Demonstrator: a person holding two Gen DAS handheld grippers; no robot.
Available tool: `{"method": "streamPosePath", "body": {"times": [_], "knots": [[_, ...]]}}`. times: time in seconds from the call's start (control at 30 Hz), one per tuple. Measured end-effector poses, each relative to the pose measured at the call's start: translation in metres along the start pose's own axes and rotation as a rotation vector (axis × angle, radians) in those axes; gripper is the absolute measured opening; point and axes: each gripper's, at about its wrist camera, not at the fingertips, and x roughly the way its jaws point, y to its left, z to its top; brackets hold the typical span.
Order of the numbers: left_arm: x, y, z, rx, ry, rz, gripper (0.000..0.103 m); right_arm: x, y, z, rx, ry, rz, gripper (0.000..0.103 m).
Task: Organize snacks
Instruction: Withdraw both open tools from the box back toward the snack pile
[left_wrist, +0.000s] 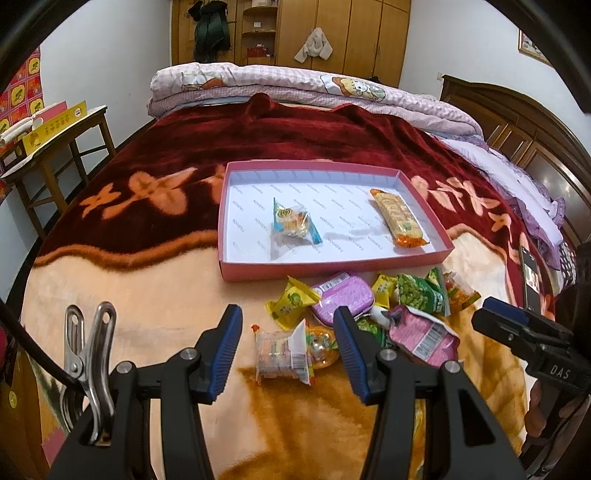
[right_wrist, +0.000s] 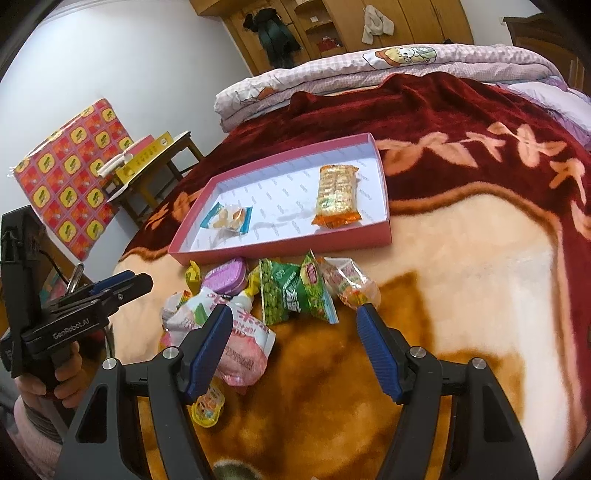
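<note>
A pink tray (left_wrist: 332, 264) (right_wrist: 280, 247) with a white floor lies on the bed. It holds a blue-edged clear packet (left_wrist: 293, 223) (right_wrist: 229, 218) and an orange cracker packet (left_wrist: 399, 218) (right_wrist: 336, 195). In front of the tray is a loose pile: a yellow packet (left_wrist: 291, 301), a purple tin (left_wrist: 341, 295) (right_wrist: 225, 277), green pea packets (left_wrist: 421, 293) (right_wrist: 280, 291) and a pink packet (left_wrist: 424, 336) (right_wrist: 236, 339). My left gripper (left_wrist: 290, 350) (right_wrist: 136, 280) hangs open over a clear biscuit packet (left_wrist: 280, 356). My right gripper (right_wrist: 295, 347) (left_wrist: 491, 314) is open over bare blanket, its left finger beside the pink packet.
A red and peach blanket (left_wrist: 147, 295) covers the bed, with folded quilts (left_wrist: 277, 85) at its far end. A wooden stool (left_wrist: 55, 147) bearing a yellow box stands to the left. A phone (left_wrist: 532, 277) lies at the right edge. A hand (right_wrist: 66, 373) holds the left gripper.
</note>
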Motion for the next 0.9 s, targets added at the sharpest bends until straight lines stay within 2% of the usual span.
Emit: {"method": "streamPosePath", "body": {"times": [0.33, 0.9], "knots": [[-0.001, 0.007, -0.011, -0.018, 0.022, 0.014, 0.054, -0.001, -0.003, -0.01, 0.005, 0.02, 0.0, 0.071], [0.008, 0.013, -0.033, -0.061, 0.083, -0.022, 0.054, 0.002, -0.007, -0.028, -0.003, 0.064, -0.004, 0.071]]}}
